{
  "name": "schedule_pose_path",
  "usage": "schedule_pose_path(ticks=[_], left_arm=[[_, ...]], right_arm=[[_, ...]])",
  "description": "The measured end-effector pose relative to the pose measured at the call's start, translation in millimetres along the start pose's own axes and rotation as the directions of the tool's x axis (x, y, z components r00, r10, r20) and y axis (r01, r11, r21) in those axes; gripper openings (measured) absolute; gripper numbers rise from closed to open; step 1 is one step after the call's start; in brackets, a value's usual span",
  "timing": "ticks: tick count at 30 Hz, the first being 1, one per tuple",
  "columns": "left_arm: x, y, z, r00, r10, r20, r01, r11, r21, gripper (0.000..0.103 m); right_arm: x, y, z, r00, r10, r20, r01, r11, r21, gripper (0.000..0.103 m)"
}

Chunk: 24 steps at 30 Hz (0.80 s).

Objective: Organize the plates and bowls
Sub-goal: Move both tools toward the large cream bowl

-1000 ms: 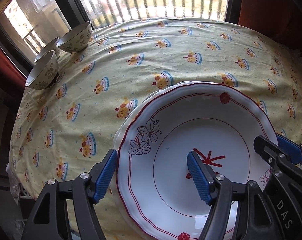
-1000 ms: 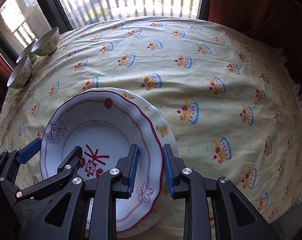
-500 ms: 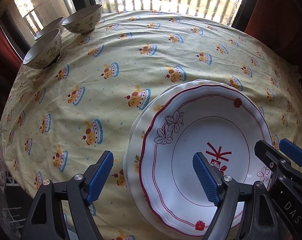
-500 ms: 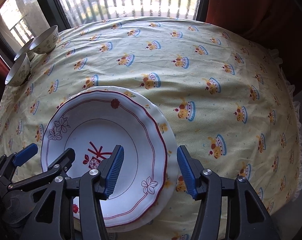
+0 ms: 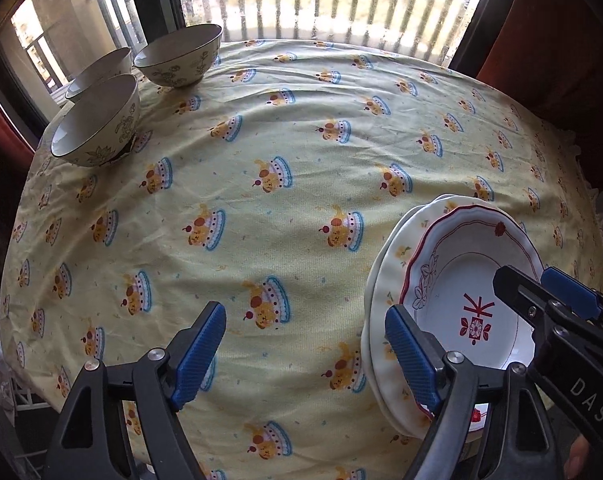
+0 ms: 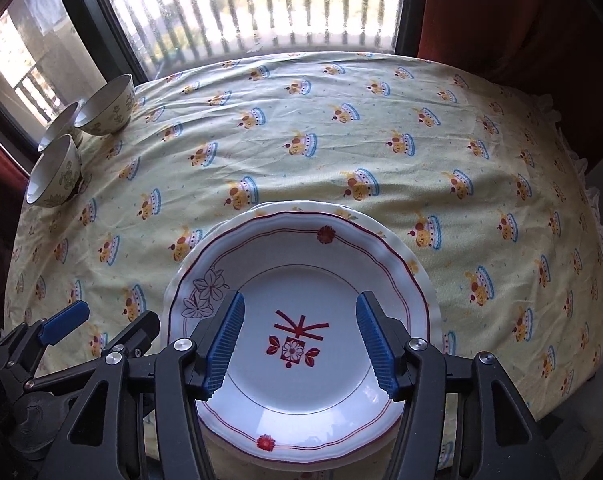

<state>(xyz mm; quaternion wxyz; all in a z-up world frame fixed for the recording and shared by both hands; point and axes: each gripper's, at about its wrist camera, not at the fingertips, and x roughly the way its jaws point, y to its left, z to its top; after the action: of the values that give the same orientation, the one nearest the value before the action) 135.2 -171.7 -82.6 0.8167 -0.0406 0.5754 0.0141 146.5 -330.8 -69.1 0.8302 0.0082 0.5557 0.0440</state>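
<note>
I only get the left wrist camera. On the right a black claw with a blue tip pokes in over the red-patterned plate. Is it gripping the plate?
Observer: No. In the right wrist view the right gripper has both blue pads apart over the middle of the top plate, with nothing pinched between them.
Operator: The claw hides the plate's right edge from me. Is it damaged?
Observer: No chip shows there. The scalloped, red-lined rim runs unbroken down to the gripper's finger.
</note>
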Motion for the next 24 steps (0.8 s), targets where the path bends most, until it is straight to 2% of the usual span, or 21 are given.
schedule_pose_path(ticks=[13,24], left_arm=[[-14,87,20,0.999,-0.023,0.047,0.021,0.999,0.044,0.083],[-9,168,48,0.997,-0.004,0.072,-0.001,0.998,0.06,0.079]], right_arm=[[-7,106,8,0.999,0.007,0.05,-0.009,0.999,0.036,0.062],[11,187,20,0.997,0.023,0.067,-0.029,0.996,0.087,0.062]])
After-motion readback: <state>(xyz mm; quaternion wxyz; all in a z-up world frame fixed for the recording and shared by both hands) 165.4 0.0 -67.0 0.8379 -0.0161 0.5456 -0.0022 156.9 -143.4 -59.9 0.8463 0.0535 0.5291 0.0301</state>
